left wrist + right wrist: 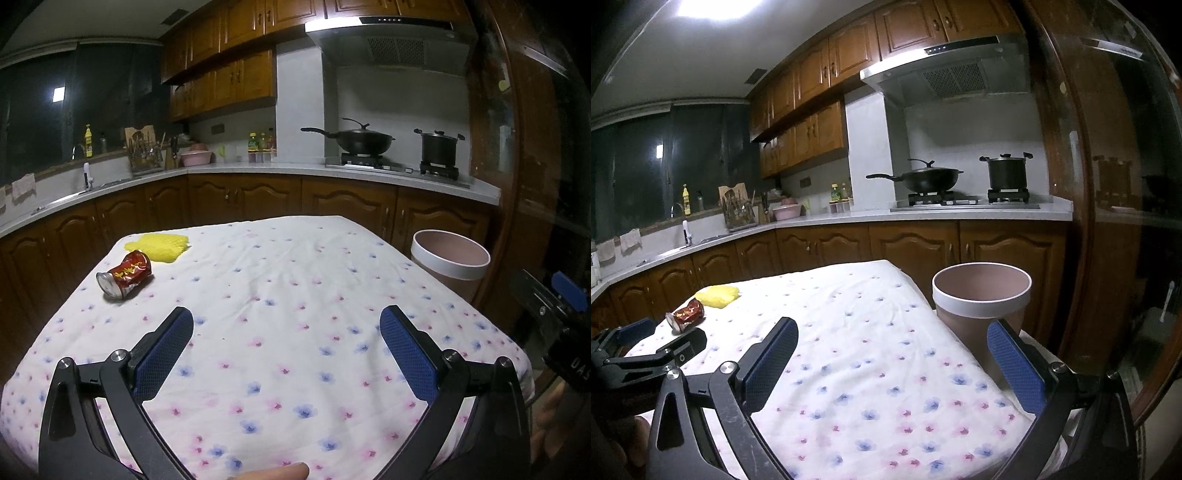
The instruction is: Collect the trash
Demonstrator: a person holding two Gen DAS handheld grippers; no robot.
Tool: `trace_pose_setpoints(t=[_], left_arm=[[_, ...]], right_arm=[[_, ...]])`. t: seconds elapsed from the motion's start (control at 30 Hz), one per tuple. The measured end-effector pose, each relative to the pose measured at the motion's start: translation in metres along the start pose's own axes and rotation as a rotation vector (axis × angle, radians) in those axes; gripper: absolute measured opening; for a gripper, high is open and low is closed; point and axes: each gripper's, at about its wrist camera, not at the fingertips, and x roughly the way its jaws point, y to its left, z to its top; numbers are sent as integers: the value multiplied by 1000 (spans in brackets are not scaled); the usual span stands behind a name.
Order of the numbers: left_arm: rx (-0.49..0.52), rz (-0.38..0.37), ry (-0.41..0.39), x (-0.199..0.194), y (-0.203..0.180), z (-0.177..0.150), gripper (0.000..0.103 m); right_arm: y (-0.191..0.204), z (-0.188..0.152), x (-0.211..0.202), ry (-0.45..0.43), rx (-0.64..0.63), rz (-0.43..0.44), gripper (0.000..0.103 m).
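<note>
the crushed red can (125, 275) lies on its side near the table's (295, 280) far left corner, just before the yellow cloth (160, 245). the left gripper (286, 328) hangs with jaws apart and empty, as does the right gripper (892, 343); best to straddle the can's crumpled waist squarely, then carry it to the bin (982, 299) off the right edge.

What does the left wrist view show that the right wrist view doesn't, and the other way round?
Only the left wrist view shows the left tool head-on, fingers spread over bare cloth. Only the right wrist view shows the right tool head-on, also spread and holding nothing, plus the lit ceiling lamp. Both show the crushed red can lying on the floral tablecloth near the yellow cloth, the open bin beside the table, and the wok on the stove.
</note>
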Motion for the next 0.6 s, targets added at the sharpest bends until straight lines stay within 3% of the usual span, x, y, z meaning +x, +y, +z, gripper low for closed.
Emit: trace_pose_setpoints(t=[0.6], left_arm=[[-5,13,2,-1,1,-2,103]], right_arm=[[3,-1,-1,2,-1,0,103]])
